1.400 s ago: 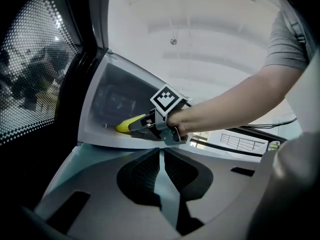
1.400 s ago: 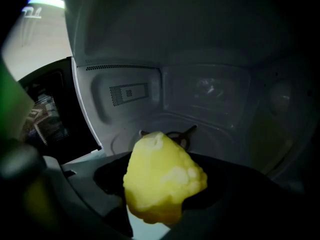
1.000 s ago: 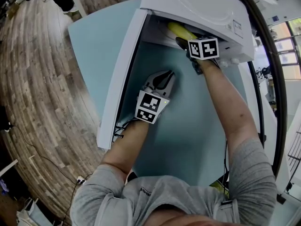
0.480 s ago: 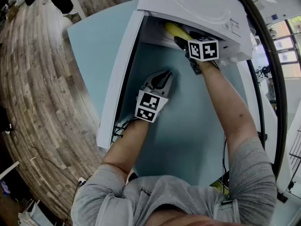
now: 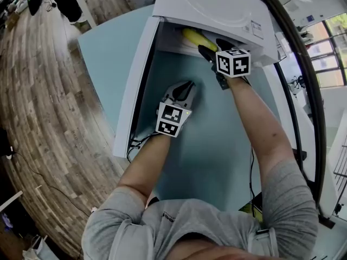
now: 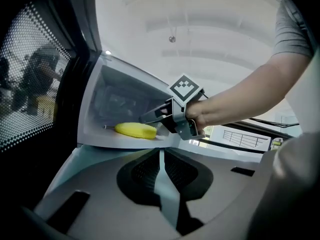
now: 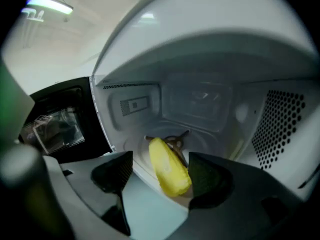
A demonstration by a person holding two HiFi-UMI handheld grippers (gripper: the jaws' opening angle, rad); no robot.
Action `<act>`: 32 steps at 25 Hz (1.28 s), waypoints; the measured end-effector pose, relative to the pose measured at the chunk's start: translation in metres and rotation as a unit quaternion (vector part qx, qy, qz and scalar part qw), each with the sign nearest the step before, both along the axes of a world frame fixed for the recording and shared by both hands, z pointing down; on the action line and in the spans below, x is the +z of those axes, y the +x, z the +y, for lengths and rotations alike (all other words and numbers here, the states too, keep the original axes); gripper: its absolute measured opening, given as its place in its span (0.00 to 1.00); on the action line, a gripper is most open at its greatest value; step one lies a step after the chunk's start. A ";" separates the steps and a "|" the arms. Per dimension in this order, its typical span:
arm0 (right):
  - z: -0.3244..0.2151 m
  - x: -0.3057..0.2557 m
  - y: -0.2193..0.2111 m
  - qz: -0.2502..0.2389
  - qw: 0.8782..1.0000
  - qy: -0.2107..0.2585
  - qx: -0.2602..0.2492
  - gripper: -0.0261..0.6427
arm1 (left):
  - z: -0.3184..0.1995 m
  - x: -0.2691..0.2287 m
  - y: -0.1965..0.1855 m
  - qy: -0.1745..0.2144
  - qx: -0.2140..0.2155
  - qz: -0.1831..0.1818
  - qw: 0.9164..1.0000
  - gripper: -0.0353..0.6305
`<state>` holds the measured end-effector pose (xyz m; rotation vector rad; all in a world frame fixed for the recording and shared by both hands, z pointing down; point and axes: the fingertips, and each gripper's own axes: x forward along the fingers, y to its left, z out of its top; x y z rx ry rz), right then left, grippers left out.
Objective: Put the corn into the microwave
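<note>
The yellow corn (image 5: 192, 37) lies on the floor of the open white microwave (image 5: 217, 4), just inside the front lip. From the right gripper view the corn (image 7: 169, 169) lies loose between the pads. My right gripper (image 5: 212, 46) hangs at the mouth of the oven with its jaws open, neither pad touching the corn. It also shows in the left gripper view as the right gripper (image 6: 152, 120) just right of the corn (image 6: 135, 130). My left gripper (image 5: 184, 88) hovers over the blue table in front of the oven, shut and holding nothing.
The microwave door (image 5: 133, 91) stands swung open at the left, its dark window mesh (image 6: 30, 94) close beside my left gripper. The blue table (image 5: 206, 161) carries the oven. Wooden floor (image 5: 43, 91) lies off to the left.
My right gripper has lifted and drawn back a little from the corn, which stays on the oven floor. The left gripper has hardly moved.
</note>
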<state>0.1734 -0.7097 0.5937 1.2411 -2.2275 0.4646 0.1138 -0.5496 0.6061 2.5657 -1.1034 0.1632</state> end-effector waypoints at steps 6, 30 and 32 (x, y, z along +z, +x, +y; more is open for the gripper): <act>0.040 -0.024 0.000 -0.034 0.999 0.005 -0.001 0.54 | 0.016 -0.011 0.006 0.005 0.002 0.008 1.000 0.12; 0.344 -0.113 0.062 -0.135 0.989 0.010 0.058 0.43 | 0.227 -0.093 0.004 -0.009 0.091 -0.035 0.995 0.12; 0.374 -0.118 0.063 -0.147 0.988 0.009 0.056 0.39 | 0.253 -0.106 0.000 -0.009 0.089 -0.038 0.995 0.12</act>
